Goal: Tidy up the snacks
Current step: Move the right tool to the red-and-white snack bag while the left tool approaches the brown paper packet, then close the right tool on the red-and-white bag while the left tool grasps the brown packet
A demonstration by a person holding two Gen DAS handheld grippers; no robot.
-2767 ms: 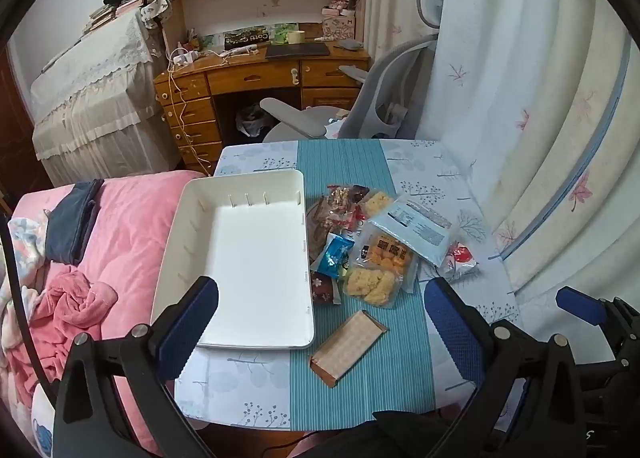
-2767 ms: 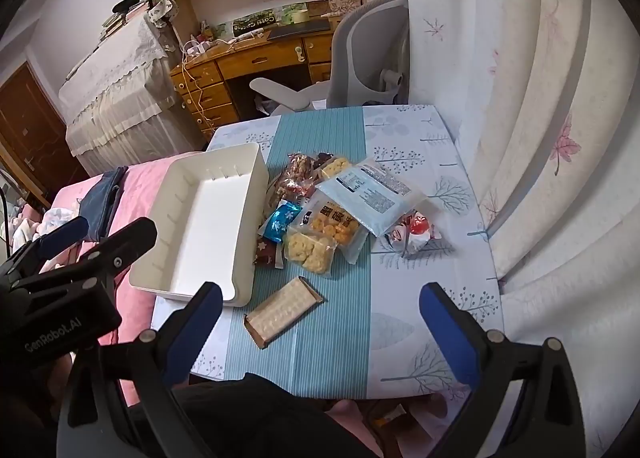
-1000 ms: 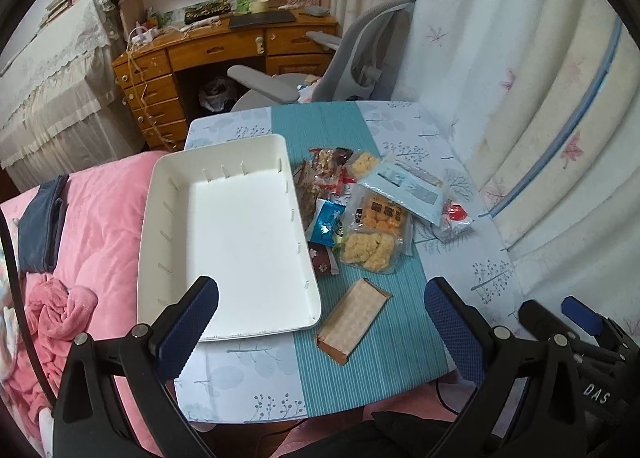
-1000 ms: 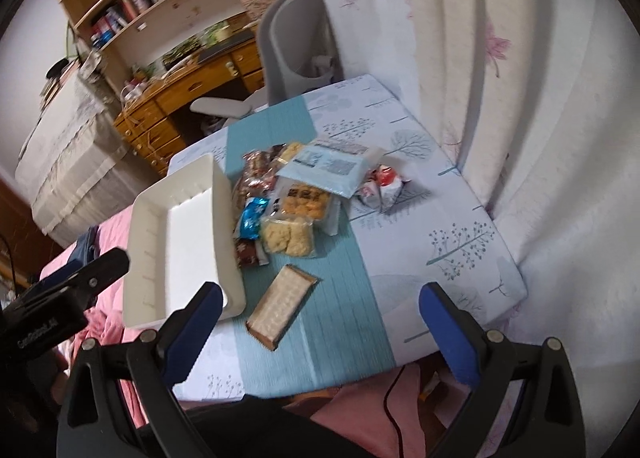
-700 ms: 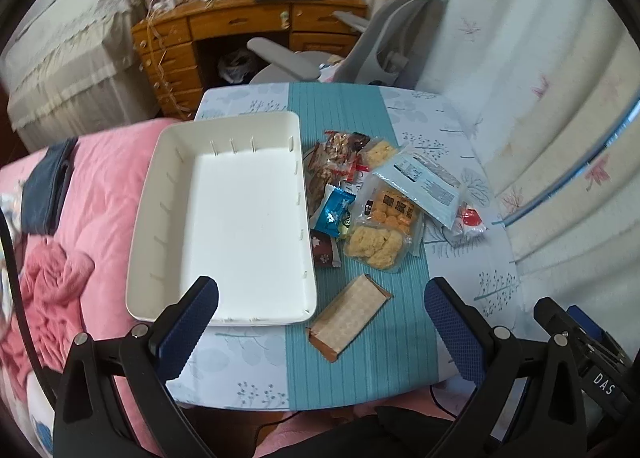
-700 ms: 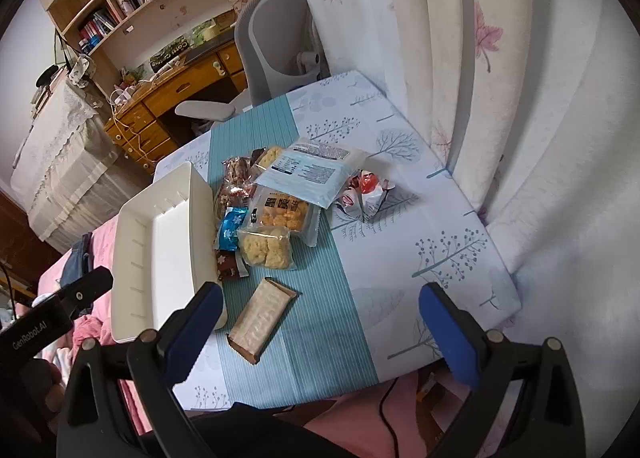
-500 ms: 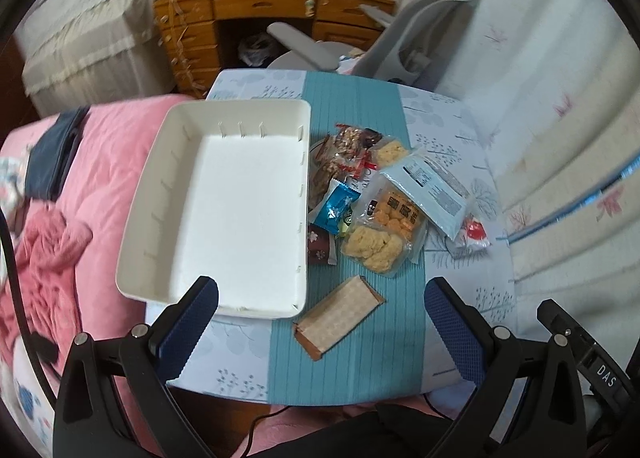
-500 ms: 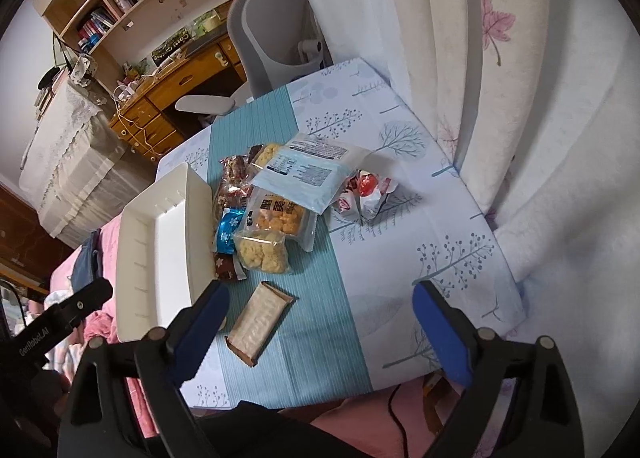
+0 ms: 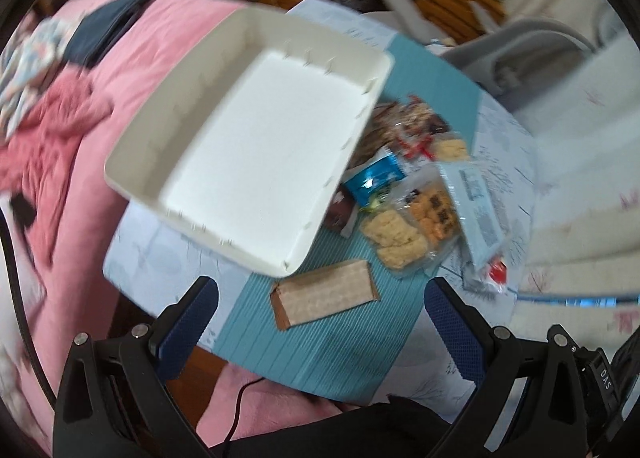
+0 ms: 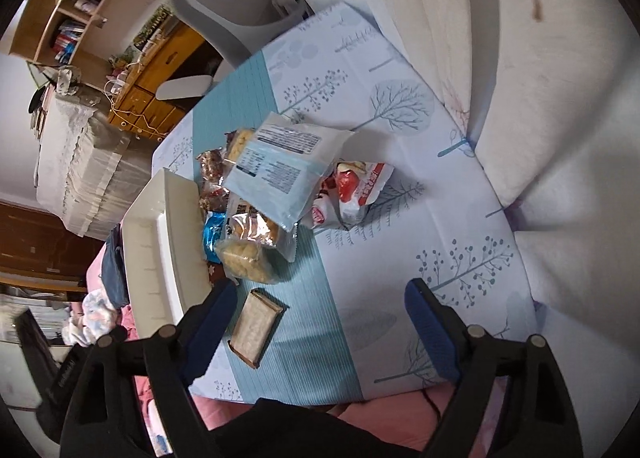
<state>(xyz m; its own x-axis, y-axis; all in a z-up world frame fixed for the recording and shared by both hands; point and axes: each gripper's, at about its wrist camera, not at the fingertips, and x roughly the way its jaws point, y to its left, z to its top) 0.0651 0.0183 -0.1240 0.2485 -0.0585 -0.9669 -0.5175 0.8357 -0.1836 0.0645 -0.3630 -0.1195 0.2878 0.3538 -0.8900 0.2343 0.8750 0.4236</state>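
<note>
Snack packets [image 9: 404, 194] lay heaped on the tabletop [image 10: 400, 282] just right of the white tray [image 9: 256, 146]; a brown bar [image 9: 326, 298] lay nearest. Left tongs [image 9: 320, 322] and right tongs [image 10: 316, 322] hovered spread, holding nothing.

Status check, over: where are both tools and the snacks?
Left tool open, empty. Right tool open, empty. Snack pile on table beside bare white tray. Brown bar nearest, unobstructed.

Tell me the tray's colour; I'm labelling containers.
The tray is plain cream-white inside and out, seen best in the left wrist view.
</note>
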